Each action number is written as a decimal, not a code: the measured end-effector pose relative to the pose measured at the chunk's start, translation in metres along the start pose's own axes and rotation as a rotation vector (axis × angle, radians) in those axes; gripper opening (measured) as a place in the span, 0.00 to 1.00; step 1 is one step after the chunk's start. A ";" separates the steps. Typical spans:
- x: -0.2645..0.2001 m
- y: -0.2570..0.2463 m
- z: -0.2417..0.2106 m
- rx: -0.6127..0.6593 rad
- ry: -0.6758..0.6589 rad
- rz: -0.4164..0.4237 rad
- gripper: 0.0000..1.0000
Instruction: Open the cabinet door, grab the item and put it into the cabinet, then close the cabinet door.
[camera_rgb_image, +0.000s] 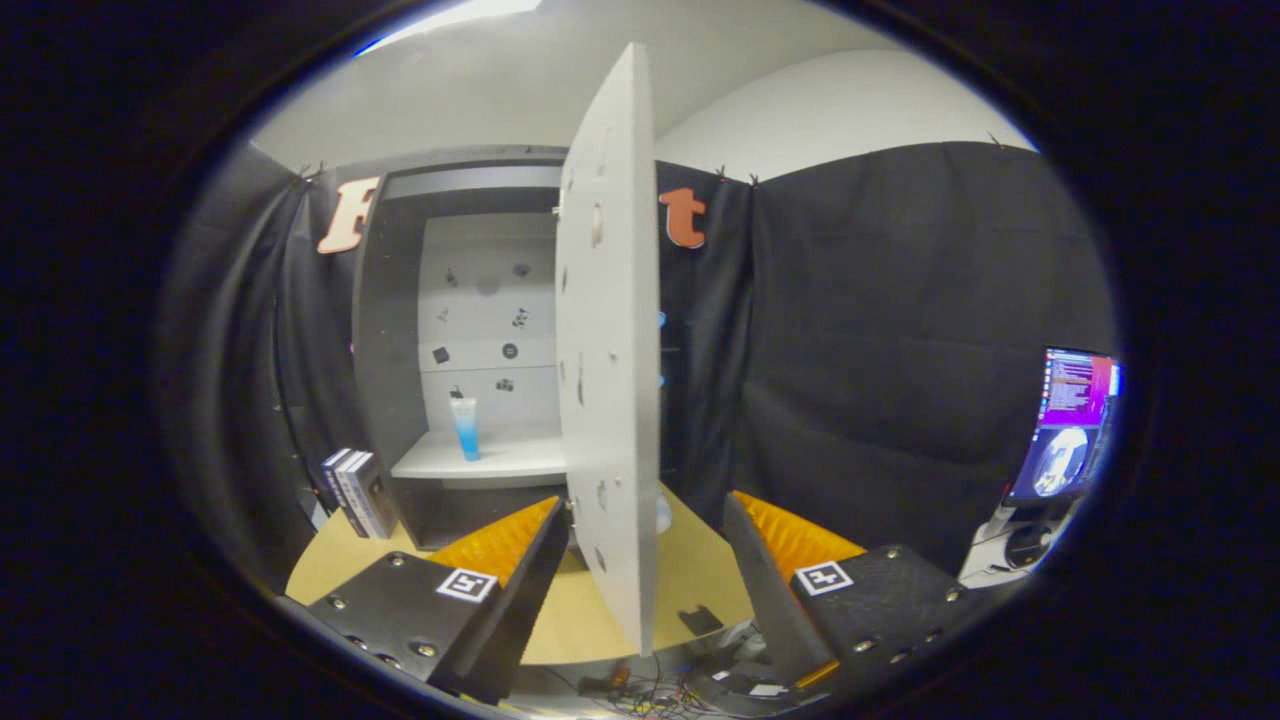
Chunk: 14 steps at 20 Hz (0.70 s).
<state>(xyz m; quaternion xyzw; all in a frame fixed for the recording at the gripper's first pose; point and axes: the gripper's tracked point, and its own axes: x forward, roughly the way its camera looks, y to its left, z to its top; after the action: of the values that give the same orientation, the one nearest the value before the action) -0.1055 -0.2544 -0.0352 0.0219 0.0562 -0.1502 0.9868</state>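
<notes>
A grey cabinet (400, 330) stands on a round wooden table (700, 580). Its white door (610, 350) is swung open toward me, edge-on. A blue and white tube (465, 428) stands upright on the cabinet's white shelf (500, 458), well beyond the fingers. My gripper (645, 520) is open, and the door's lower edge stands in the gap between its two fingers (500, 545). Neither finger touches the door as far as I can tell.
Several books (358, 492) stand on the table left of the cabinet. A lit monitor (1070, 425) is off to the right, past the table's edge. A small dark object (700, 620) lies on the table near its front edge, with cables (640, 690) below.
</notes>
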 end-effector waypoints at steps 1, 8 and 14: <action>0.004 -0.010 0.002 0.009 -0.004 -0.007 0.93; 0.052 -0.039 -0.004 0.053 0.003 0.008 0.94; 0.057 -0.031 -0.006 0.023 -0.005 0.004 0.93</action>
<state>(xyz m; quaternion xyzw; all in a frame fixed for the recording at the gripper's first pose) -0.0615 -0.3005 -0.0489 0.0328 0.0521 -0.1488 0.9869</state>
